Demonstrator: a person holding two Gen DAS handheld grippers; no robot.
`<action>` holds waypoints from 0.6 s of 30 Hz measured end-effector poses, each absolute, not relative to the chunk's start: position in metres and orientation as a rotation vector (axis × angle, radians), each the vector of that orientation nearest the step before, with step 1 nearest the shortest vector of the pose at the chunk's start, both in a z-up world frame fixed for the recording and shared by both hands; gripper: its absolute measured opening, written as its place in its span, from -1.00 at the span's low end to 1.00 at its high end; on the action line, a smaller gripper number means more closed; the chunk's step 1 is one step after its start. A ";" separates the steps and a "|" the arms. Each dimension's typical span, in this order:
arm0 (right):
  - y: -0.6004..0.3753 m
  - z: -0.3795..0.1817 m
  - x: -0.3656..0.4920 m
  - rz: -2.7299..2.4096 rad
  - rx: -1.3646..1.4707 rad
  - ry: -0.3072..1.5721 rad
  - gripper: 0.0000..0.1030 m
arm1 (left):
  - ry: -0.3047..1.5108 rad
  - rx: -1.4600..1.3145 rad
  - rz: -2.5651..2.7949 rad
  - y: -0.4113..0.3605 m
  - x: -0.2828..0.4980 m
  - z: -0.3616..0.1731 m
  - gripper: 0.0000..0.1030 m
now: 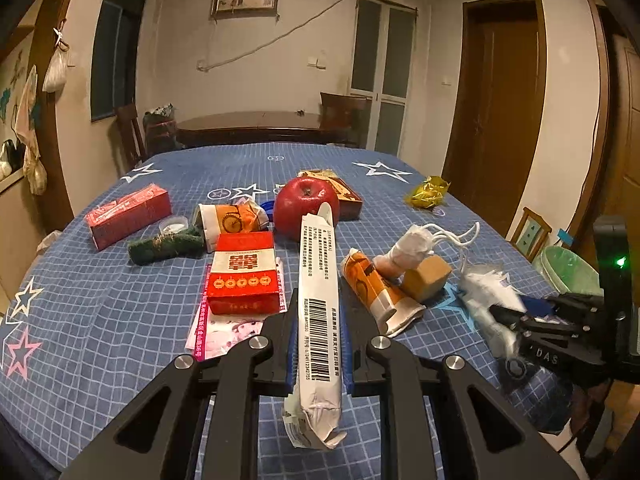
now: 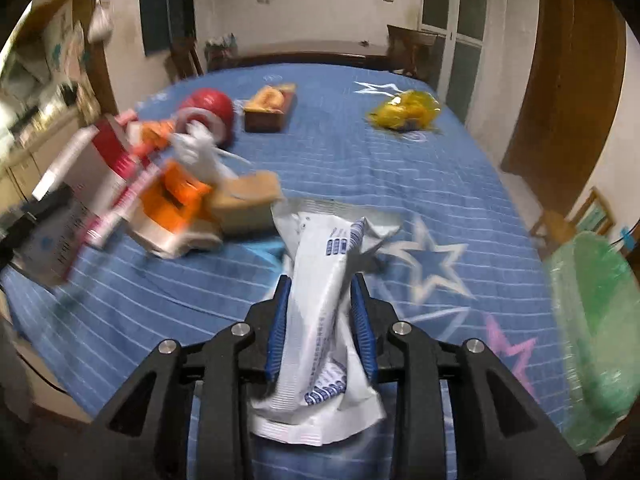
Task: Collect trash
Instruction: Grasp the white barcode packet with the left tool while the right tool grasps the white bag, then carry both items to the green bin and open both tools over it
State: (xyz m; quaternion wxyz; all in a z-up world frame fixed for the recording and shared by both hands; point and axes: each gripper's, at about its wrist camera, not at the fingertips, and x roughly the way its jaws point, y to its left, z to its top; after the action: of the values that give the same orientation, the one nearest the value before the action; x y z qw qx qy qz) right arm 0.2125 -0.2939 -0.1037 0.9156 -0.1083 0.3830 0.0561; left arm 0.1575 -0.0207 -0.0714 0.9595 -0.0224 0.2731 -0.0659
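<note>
Left gripper is clamped tight on a long white wrapper, blue pads pinching both its edges; the wrapper's long axis runs straight away from the camera toward the red apple, crumpled torn end hanging near the lens, far tip up against the apple. Writing on it: a black barcode with a string of digits beside it and columns of small Chinese print, too fine to read. Over on the right, the right gripper is squeezed shut on a crumpled white plastic packet with blue printed blocks and lines of tiny text, unreadable through the blur; it stands roughly lengthwise between the fingers, its far end flaring open above the blue star-patterned tablecloth. From the left wrist view that right gripper shows at the table's right edge, "DAS" lettered on its black body. On the table: a red box bearing the double-happiness character and a row of lantern motifs, a crushed orange-and-white paper cup lying on its side, a yellow foil wrapper off to the far right. A green-lined bin sits beside the table on the right.
</note>
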 end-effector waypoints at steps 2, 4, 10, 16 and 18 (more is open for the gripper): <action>-0.305 -0.098 0.215 0.105 -0.198 0.786 -0.53 | 0.558 -0.047 -0.137 -0.021 0.158 -0.072 -0.65; -0.321 -0.094 0.220 0.128 -0.107 0.802 -0.54 | 0.560 -0.051 -0.139 -0.021 0.159 -0.073 -0.65; -0.319 -0.107 0.222 0.144 -0.112 0.836 -0.49 | 0.552 -0.042 -0.154 -0.025 0.156 -0.072 -0.65; -0.313 -0.081 0.191 0.161 -0.056 0.676 -0.61 | 0.512 -0.029 -0.147 -0.028 0.147 -0.062 -0.65; -0.306 -0.060 0.176 0.183 -0.039 0.593 -0.61 | 0.493 -0.028 -0.145 -0.029 0.143 -0.056 -0.65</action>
State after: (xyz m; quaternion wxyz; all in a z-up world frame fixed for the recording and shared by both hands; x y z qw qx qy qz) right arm 0.1763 -0.3064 -0.0602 0.9520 -0.0192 0.2918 0.0901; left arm 0.1434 -0.0291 -0.0562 0.9671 -0.0140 0.2439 -0.0716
